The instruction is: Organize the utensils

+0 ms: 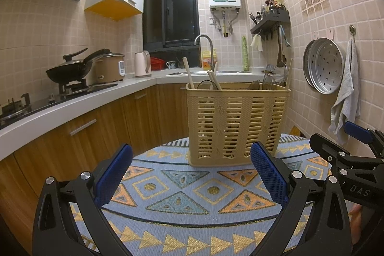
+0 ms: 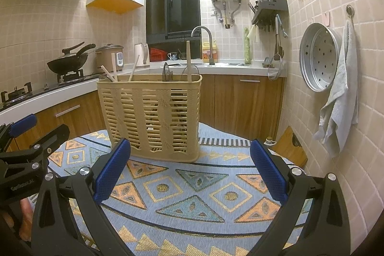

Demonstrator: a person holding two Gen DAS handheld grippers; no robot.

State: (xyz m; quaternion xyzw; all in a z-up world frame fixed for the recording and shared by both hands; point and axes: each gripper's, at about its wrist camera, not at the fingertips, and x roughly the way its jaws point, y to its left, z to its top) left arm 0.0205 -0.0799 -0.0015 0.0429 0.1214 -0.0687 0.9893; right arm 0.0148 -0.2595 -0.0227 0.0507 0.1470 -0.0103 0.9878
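Note:
A beige slatted utensil basket (image 1: 236, 124) (image 2: 153, 116) stands upright on a round table with a blue patterned cloth (image 1: 192, 193) (image 2: 192, 196). Pale chopsticks (image 1: 213, 79) (image 2: 112, 70) and dark spoons (image 1: 266, 83) (image 2: 168, 73) stick out of its top. My left gripper (image 1: 192, 174) is open just in front of the basket, nothing between its blue pads. My right gripper (image 2: 189, 172) is open too, a little to the right of the basket and empty. Each view shows the other gripper at its side edge, the right gripper (image 1: 348, 150) and the left gripper (image 2: 28, 143).
A kitchen counter (image 1: 79, 100) with a stove, wok (image 1: 69, 71) and rice cooker runs along the left; a sink and tap (image 1: 204, 44) are at the back. A steamer tray (image 2: 319, 56) and towel (image 2: 338, 97) hang on the right wall. A wooden board (image 2: 290, 145) leans beside the table.

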